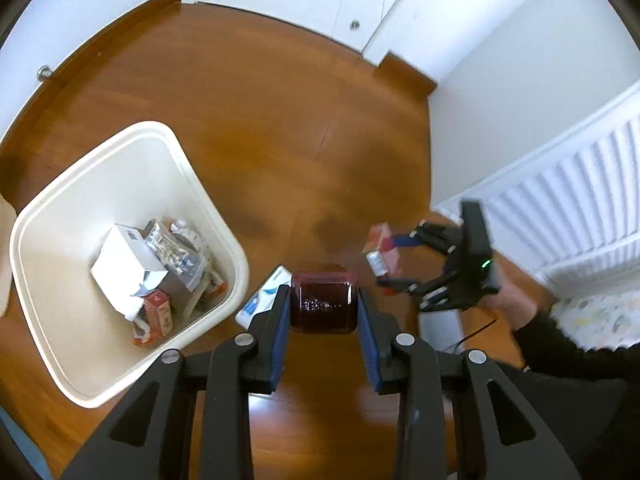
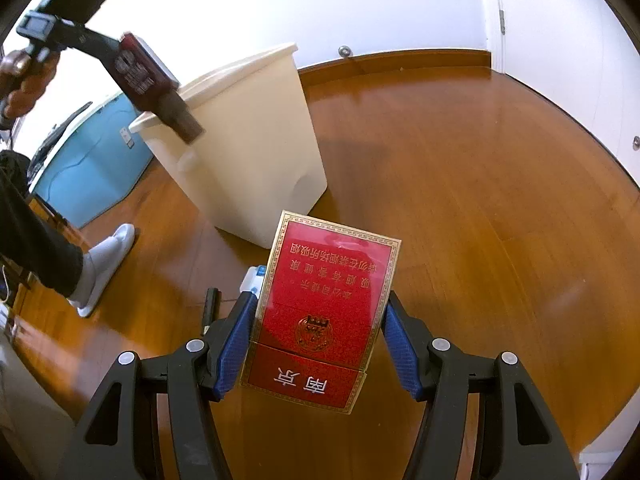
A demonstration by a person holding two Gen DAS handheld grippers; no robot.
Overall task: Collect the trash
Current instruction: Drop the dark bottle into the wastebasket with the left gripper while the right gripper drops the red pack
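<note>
left wrist: claw grips maroon pack.

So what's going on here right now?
A person is picking up trash from a wood floor with two handheld grippers. The left gripper is shut on a dark red pack, the right gripper on a bright red pack. Both are off the floor near the cream bin, which already holds some litter.
</note>
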